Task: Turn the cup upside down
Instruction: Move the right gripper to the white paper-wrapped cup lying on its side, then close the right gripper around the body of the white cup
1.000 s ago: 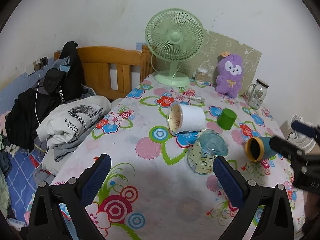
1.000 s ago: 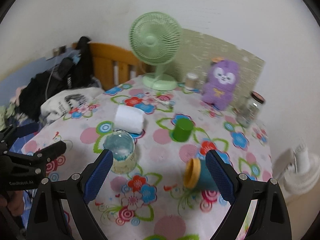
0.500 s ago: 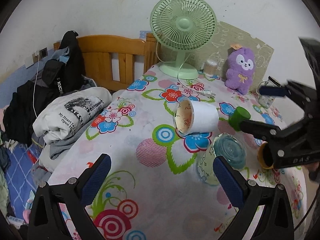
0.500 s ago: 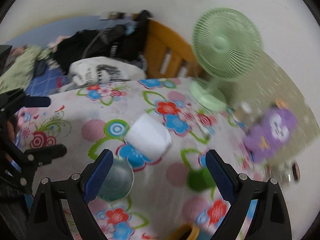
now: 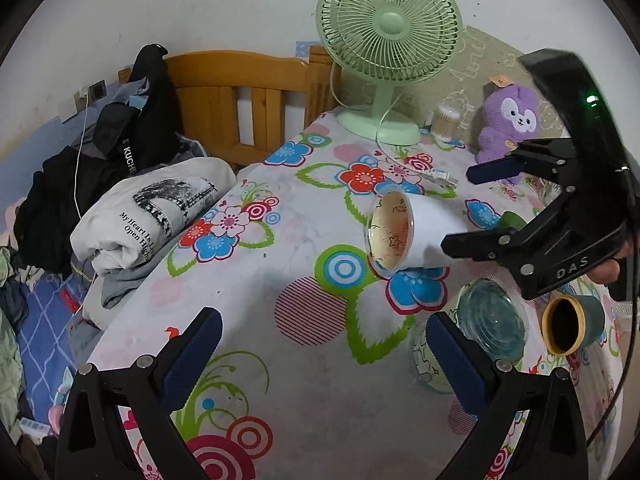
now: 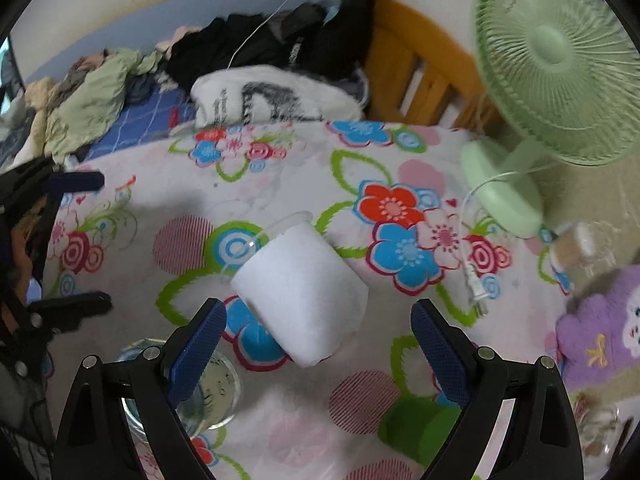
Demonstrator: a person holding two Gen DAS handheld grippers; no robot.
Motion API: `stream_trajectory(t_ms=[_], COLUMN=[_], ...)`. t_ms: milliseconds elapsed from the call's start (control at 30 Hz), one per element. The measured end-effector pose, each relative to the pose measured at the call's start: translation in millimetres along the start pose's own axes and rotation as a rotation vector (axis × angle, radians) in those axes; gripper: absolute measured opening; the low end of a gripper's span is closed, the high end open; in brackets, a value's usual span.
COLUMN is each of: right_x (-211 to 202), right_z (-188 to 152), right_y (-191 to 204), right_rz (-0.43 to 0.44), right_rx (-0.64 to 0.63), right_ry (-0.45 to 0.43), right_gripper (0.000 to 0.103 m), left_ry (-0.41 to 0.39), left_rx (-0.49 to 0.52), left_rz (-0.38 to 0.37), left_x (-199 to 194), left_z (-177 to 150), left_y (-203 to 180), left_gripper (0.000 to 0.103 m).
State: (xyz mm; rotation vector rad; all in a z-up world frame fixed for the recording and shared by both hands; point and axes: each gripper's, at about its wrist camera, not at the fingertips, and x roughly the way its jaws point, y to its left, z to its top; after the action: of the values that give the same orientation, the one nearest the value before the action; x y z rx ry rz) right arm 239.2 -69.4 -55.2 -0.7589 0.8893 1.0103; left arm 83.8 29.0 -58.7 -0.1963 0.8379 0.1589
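Observation:
A white cup (image 5: 412, 236) lies on its side on the flowered tablecloth, its mouth toward the left wrist camera. In the right wrist view the cup (image 6: 304, 300) lies just ahead of my right gripper (image 6: 318, 332), between its open fingers, base end nearest. In the left wrist view the right gripper (image 5: 472, 208) hovers open over the cup from the right. My left gripper (image 5: 320, 344) is open and empty above the near part of the table (image 5: 248, 288).
An upturned clear glass (image 5: 480, 328), a teal-and-yellow cup on its side (image 5: 568, 324) and a green cup (image 6: 420, 428) stand near. A green fan (image 5: 388, 40), cord with plug (image 6: 476, 284), purple plush (image 5: 508, 120) and jar sit behind. Folded clothes (image 5: 148, 212) lie left.
My right gripper has swung left across the table and come down over the white cup, which now sits between its fingers. The left gripper has edged forward slightly.

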Motion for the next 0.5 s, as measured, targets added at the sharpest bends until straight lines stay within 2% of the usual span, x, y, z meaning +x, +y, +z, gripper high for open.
stream_trajectory(t_ms=[167,300,500], right_x=[20.1,29.2,28.3], right_z=[2.6,2.3,0.1], right_y=[-1.9,-1.8,-1.2], right_rz=[0.076,0.124,0.148], right_rx=[-0.011,0.002,0.042], right_ry=[0.068,0.099,0.095], right_gripper=[0.093,0.075,0.070], left_ry=[-0.002,-0.003,-0.006], left_rx=[-0.001,0.006,0.000], left_rz=[-0.002,0.000,-0.003], left_x=[-1.4,-2.5,-4.6], left_z=[1.0,0.1,-1.4], left_y=[1.4,0.3,0.0], left_gripper=[0.103,0.103,0.103])
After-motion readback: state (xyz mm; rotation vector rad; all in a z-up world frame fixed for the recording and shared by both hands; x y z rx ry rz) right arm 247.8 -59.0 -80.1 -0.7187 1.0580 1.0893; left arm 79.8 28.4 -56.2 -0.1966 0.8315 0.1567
